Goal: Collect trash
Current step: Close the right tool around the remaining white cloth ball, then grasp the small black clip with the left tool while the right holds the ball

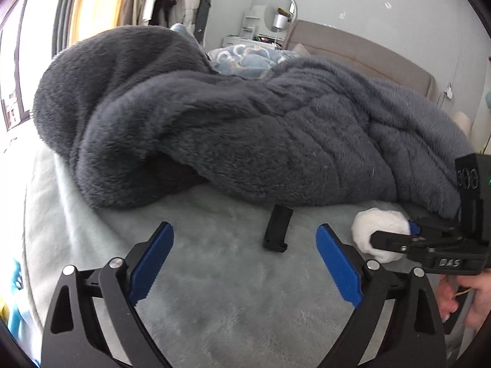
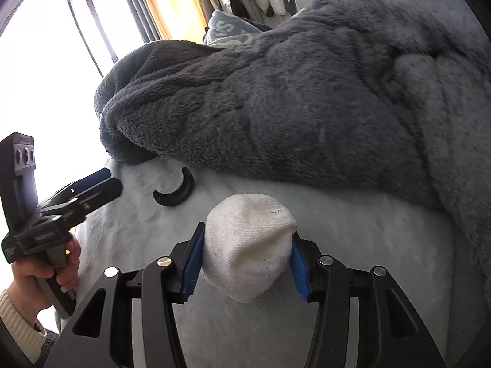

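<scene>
Right tool (image 2: 247,257) is pinching white sock ball (image 2: 248,245) on bed (image 2: 368,245); left tool (image 1: 245,263) is hovering, spread, nr black clip (image 1: 277,228).

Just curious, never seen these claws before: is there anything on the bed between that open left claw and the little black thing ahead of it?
No, only bare pale bed cover between the left gripper and the black object, in the left wrist view.

Landmark: heaped blanket (image 1: 214,128) on the bed cover (image 1: 214,291). Before its near edge, on the cover, a curved clip (image 1: 277,228). Right of the clip, near the blanket's edge, a balled sock (image 2: 248,251) between the right gripper's (image 2: 245,260) pads. Behind the blanket, a headboard (image 1: 353,52).
</scene>
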Demonstrator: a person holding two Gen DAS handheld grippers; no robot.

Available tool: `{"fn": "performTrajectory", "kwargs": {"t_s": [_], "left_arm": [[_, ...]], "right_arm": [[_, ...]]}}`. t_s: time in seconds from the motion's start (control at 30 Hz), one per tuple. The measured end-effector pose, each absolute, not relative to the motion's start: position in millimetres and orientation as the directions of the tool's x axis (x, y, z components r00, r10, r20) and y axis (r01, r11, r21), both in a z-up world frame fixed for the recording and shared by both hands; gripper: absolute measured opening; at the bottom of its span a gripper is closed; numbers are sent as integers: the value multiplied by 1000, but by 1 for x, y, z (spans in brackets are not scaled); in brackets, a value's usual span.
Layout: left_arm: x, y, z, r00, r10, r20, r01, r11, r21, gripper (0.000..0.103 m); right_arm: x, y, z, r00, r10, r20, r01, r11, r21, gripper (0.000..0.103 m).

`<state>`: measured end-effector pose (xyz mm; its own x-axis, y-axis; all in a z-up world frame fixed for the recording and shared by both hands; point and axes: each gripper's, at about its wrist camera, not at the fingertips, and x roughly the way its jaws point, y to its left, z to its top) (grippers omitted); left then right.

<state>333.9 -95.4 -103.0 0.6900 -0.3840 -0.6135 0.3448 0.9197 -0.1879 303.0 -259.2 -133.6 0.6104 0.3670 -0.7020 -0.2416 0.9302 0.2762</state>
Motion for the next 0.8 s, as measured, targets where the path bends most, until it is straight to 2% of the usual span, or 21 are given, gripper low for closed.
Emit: {"fn": "performTrajectory", "kwargs": {"t_s": [0.03, 0.17, 0.43, 0.6, 0.8], "left_arm": [[336, -97, -105, 686, -383, -619, 347, 920, -185, 87], [342, -103, -106, 682, -385, -622, 354, 918, -180, 85], [352, -116, -115, 655, -396, -644, 383, 908, -169, 73], [355, -125, -118, 637, -415, -650, 415, 895, -164, 70], [366, -139, -129, 595, -428, -681, 439, 882, -170, 53]], "right_arm": [[301, -260, -134, 609, 364, -705, -244, 931, 271, 51], [292, -262, -132, 600, 376, -706, -269, 926, 264, 51], [284, -265, -131, 594, 393, -701, -288, 918, 271, 51], [282, -265, -133, 585, 396, -708, -291, 917, 273, 51], [280, -267, -133, 584, 405, -703, -292, 914, 283, 51]]}}
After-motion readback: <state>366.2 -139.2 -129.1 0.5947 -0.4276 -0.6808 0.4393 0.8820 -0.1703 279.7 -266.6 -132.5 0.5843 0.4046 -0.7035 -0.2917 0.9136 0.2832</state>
